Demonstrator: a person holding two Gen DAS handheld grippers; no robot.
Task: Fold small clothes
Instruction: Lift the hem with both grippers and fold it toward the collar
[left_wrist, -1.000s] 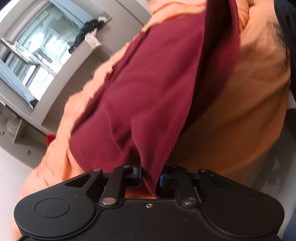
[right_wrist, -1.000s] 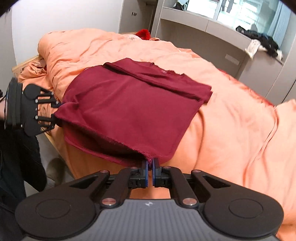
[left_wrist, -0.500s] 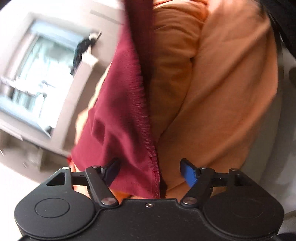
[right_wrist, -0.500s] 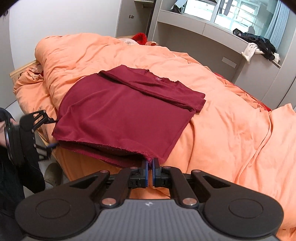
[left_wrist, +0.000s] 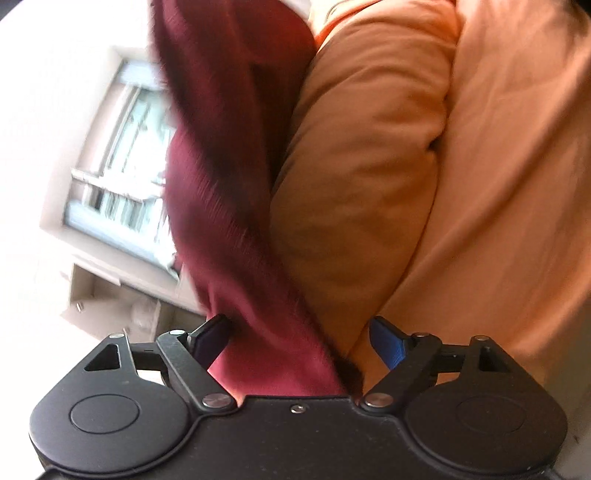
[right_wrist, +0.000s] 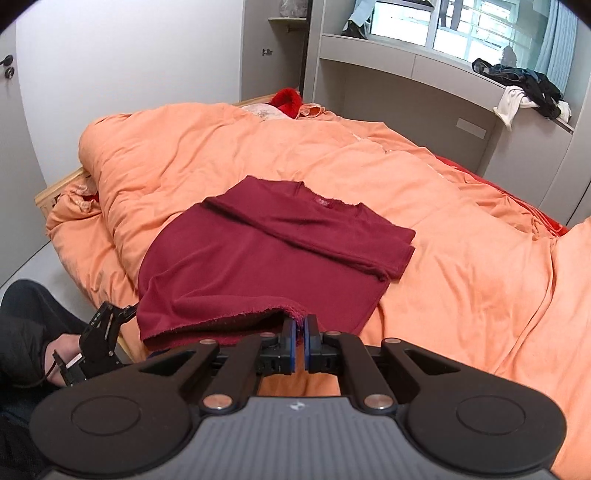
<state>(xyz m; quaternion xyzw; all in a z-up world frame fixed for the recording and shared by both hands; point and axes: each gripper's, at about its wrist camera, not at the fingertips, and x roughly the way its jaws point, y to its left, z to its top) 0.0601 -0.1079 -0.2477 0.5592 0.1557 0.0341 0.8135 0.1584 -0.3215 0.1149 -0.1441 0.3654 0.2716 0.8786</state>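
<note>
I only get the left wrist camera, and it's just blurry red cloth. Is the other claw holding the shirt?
Observer: Yes. The right claw is shut on the near hem of the maroon shirt.
Kid: Is the shirt lying flat?
Observer: Mostly. It is spread on the orange duvet, with a folded band across its far end.
Kid: Where is mine, then?
Observer: The left claw is low beside the bed's edge, at the shirt's near left corner.
</note>
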